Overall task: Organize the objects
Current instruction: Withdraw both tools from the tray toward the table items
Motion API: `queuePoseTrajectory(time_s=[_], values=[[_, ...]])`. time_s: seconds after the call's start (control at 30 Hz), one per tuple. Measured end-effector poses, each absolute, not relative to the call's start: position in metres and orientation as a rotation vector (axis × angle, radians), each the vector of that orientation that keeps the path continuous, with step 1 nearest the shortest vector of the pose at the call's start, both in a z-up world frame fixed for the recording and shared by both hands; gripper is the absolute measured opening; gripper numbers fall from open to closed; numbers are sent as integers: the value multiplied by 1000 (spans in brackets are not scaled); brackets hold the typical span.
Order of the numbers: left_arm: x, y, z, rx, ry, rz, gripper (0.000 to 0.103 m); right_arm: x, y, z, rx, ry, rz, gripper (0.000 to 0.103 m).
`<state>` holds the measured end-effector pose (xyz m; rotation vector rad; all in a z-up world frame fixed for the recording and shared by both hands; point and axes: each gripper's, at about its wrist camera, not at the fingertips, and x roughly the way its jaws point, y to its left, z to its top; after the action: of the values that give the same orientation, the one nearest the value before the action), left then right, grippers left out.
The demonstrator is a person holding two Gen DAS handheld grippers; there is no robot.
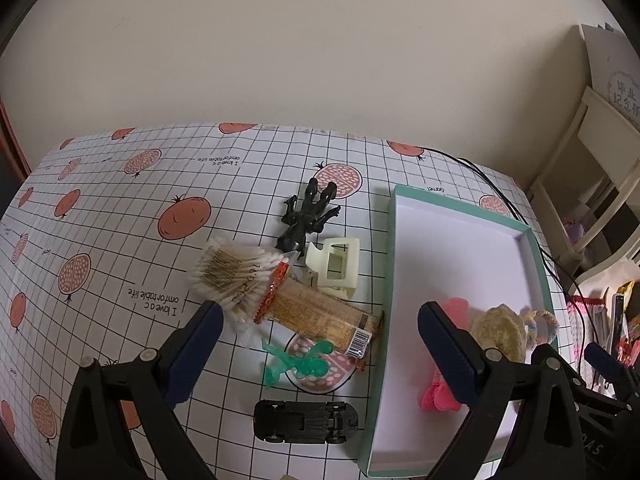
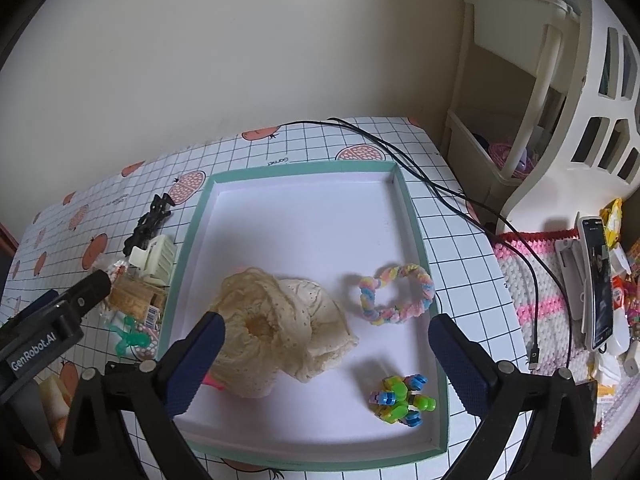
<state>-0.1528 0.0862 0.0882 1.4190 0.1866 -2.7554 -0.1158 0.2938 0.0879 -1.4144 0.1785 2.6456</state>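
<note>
A teal-rimmed white tray (image 2: 412, 216) holds a cream lace scrunchie (image 2: 280, 320), a pastel braided hair tie (image 2: 396, 294), a colourful block toy (image 2: 402, 400) and a pink item (image 1: 434, 394), mostly hidden under the scrunchie in the right wrist view. My right gripper (image 2: 326, 344) hangs open over the tray, nothing between its fingers. My left gripper (image 1: 320, 332) is open above the pile left of the tray (image 1: 390, 264): cotton swabs (image 1: 230, 276), a toothpick pack (image 1: 320, 314), a cream hair claw (image 1: 336, 266), a black figure (image 1: 308, 216), a green figure (image 1: 306, 364) and a black toy car (image 1: 306, 420).
A black cable (image 2: 452, 192) runs along the tray's right side to a plug near a knitted mat (image 2: 536, 292). A phone (image 2: 600, 284) and small clutter lie at the far right. A cream plastic rack (image 2: 532, 92) stands in the back right corner against the wall.
</note>
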Motion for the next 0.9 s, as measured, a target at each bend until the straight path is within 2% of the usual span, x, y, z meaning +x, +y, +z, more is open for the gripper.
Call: queuePoseTrajectory(time_s=[0.37, 0.9], values=[[-151, 64, 95, 1420, 245, -2730, 98, -115, 289, 92, -1395, 167, 2661, 103], [-141, -28, 82, 1372, 374, -2499, 98, -118, 215, 90, -1455, 34, 2875, 103]])
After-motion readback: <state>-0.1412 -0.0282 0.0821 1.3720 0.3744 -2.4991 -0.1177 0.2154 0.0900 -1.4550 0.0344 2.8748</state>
